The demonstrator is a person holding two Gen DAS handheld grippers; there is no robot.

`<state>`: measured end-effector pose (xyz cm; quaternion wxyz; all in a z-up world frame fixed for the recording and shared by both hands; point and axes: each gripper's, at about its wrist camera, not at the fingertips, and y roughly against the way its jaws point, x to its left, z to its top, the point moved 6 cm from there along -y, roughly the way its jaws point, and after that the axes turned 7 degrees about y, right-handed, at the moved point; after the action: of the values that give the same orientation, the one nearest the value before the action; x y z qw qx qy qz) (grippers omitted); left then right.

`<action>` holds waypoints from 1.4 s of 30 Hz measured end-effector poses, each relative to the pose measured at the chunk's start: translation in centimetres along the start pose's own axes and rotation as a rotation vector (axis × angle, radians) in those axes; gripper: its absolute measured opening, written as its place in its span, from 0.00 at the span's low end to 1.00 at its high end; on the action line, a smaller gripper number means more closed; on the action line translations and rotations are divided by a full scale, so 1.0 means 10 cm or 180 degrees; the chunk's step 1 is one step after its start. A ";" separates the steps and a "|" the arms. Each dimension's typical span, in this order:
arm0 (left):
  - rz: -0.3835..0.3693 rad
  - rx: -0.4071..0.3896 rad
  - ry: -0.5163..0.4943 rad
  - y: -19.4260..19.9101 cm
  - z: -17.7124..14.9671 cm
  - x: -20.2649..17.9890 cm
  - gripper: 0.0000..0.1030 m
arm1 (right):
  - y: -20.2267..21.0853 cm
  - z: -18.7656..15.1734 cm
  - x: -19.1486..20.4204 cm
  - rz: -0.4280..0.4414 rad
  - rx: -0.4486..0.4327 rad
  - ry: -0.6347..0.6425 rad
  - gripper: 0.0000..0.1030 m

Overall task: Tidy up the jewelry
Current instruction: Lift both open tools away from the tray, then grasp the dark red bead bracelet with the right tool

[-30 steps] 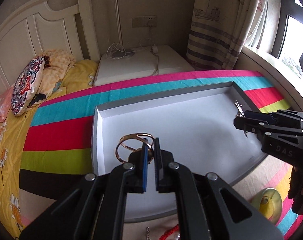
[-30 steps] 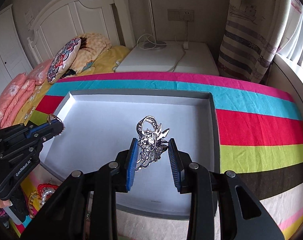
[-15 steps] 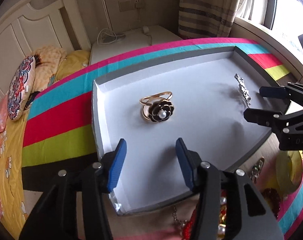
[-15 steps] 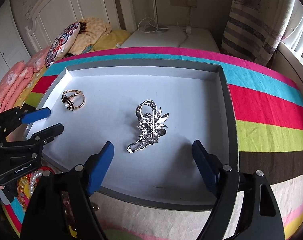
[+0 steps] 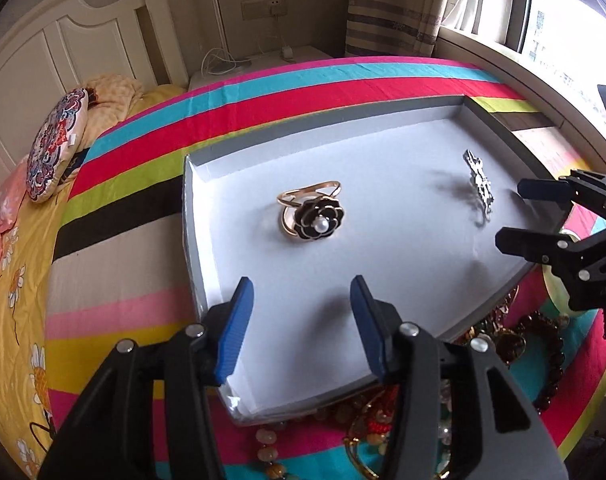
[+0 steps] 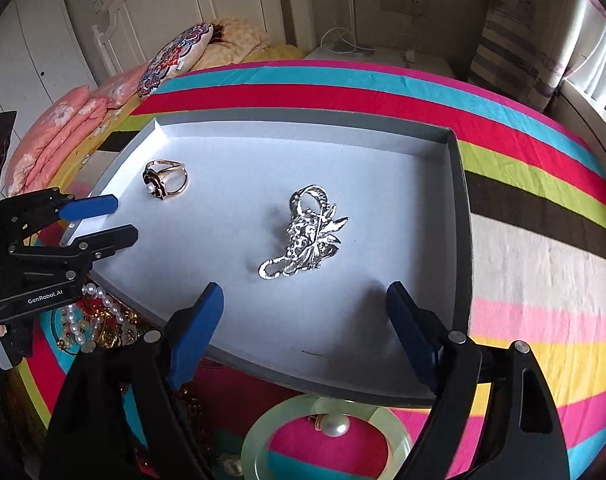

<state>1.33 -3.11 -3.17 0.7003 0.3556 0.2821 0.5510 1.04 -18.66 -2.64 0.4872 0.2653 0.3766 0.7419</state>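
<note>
A striped bed [image 6: 543, 264] carries a tray [image 6: 461, 200] holding ring [image 5: 313, 214] and brooch [image 6: 307, 238], well apart. Both grippers, left [image 5: 301, 322] and right [image 6: 305, 334], hang spread and empty. Both pieces look light, stiff and slippery; pinch the ring's band and the brooch's middle.

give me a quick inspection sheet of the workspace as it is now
surface: striped bedspread with a shallow grey tray lying on it
job's things: flower ring with a pearl centre and silver brooch lie apart on the tray floor, neither held
clutter: jewelry pile of beads and chains on the bedspread at the tray's near edge; pale green bangle with a loose pearl inside it
grippers: left gripper open, nothing between its jaws; right gripper open wide, nothing between its jaws
cables: white cable on the bedside stand, running up to the wall socket
surroundings: white headboard, patterned cushion, curtain and window at the right
</note>
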 end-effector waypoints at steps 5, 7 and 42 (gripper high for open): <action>0.0072 -0.0233 0.0097 0.20 -0.26 -0.08 0.49 | 0.21 -0.28 0.11 -0.0067 -0.0158 -0.0050 0.79; 0.0084 -0.0340 0.0126 0.29 -0.35 -0.09 0.49 | 0.27 -0.37 0.14 -0.0073 -0.0249 -0.0025 0.79; -0.0428 -0.1312 0.0873 1.33 -1.39 0.16 0.98 | 1.32 -1.41 0.63 0.0110 -0.1170 0.0441 0.48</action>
<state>-16.88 2.92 -0.58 0.7482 0.1077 0.2792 0.5921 -19.00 -20.29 0.14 0.4875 0.1266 0.2629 0.8229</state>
